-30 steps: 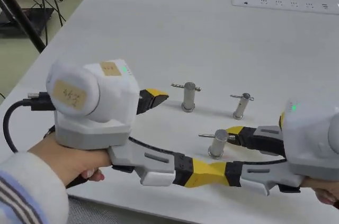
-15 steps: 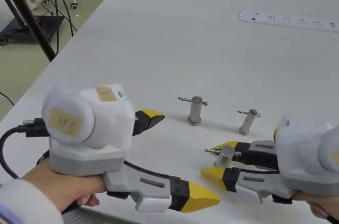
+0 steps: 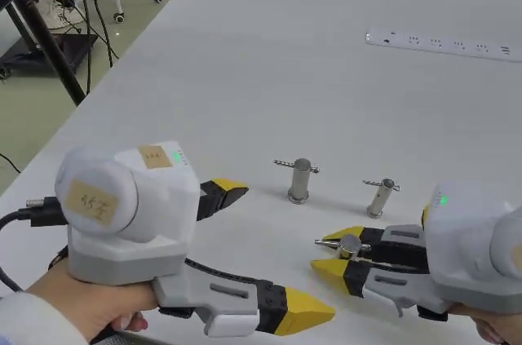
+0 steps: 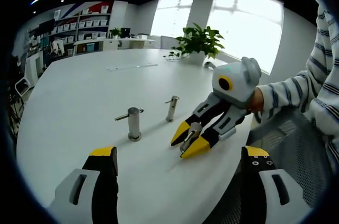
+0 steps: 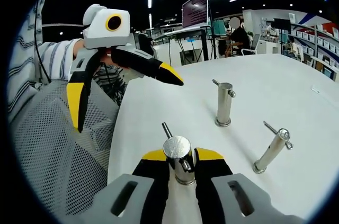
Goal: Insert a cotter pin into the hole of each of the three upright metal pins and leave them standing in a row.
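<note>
Gripping claw: right claw (image 3: 325, 252) is clamping the nearest metal pin (image 5: 179, 155), which is carrying a cotter pin (image 5: 166, 129) through its head.
Left claw (image 3: 287, 251): is hanging wide open, holding nothing.
Middle pin (image 3: 299, 180): is standing upright on the worktop (image 3: 285, 59), cottered.
Far pin (image 3: 378, 198): is leaning, cottered.

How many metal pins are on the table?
3: the left pin and the right pin stand side by side; the near pin is clamped in the right gripper. None look hidden.
</note>
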